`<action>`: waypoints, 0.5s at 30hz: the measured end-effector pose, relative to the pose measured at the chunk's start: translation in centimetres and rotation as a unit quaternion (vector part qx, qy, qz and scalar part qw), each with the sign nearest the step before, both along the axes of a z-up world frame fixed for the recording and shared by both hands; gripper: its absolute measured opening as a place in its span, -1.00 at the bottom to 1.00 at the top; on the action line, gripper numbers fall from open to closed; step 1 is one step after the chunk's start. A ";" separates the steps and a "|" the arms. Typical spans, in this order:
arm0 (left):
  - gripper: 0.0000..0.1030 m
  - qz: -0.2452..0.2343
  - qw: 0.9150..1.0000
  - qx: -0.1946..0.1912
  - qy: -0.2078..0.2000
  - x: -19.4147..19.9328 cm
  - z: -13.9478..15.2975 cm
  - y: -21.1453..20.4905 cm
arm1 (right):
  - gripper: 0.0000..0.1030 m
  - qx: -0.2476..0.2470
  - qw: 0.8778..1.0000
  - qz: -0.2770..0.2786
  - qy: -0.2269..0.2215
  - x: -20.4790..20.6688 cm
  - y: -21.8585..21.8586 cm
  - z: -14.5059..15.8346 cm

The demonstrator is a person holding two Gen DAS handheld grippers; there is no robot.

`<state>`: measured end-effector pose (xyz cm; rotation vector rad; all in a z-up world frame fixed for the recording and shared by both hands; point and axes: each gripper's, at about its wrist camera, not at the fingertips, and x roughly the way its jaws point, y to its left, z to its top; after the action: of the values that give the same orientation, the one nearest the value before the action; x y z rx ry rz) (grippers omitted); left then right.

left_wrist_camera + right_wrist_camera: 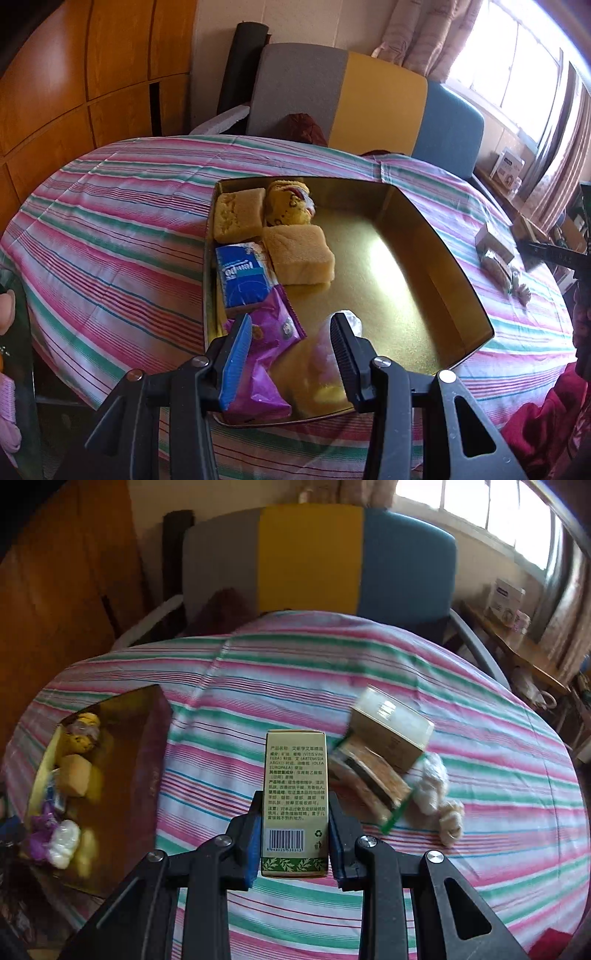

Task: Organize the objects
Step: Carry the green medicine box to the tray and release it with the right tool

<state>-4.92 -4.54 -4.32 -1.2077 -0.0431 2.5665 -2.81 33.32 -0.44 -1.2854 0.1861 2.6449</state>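
Gold-lined box (436,236) holds packed snacks. Right hand-held gripper (294,834) clamps a green carton (295,786), presumably bound there; left hand-held gripper (291,354) hovers above the box, part-open, empty.

Glossy gold tray (436,236), perhaps metal, on matt striped cloth (122,221).

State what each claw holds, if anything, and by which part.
The right claw holds a small green box, gripped across its lower sides near the barcode. The left claw holds nothing.
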 end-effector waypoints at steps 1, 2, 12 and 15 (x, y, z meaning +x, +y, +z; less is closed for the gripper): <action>-0.14 0.003 1.000 0.002 0.000 -0.1 0.1 -0.3 | -0.42 -0.007 1.000 0.018 0.005 -0.7 -1.4 0.3; -0.14 0.006 1.000 0.004 0.000 -0.2 0.1 -0.5 | -0.42 -0.013 0.999 0.037 0.010 -1.4 -3.0 0.4; -0.14 0.042 0.999 0.011 -0.011 -0.7 -0.5 -3.5 | -0.41 -0.078 0.979 0.189 0.002 -7.6 -19.1 -2.8; -0.14 0.043 0.999 0.012 -0.019 -0.7 -1.1 -3.8 | -0.41 -0.068 0.969 0.232 -0.042 -8.9 -23.3 -6.2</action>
<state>-5.60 -8.38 -5.37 -1.2721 -0.1365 2.6075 -11.69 9.99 -6.62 -1.6575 0.0592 2.9940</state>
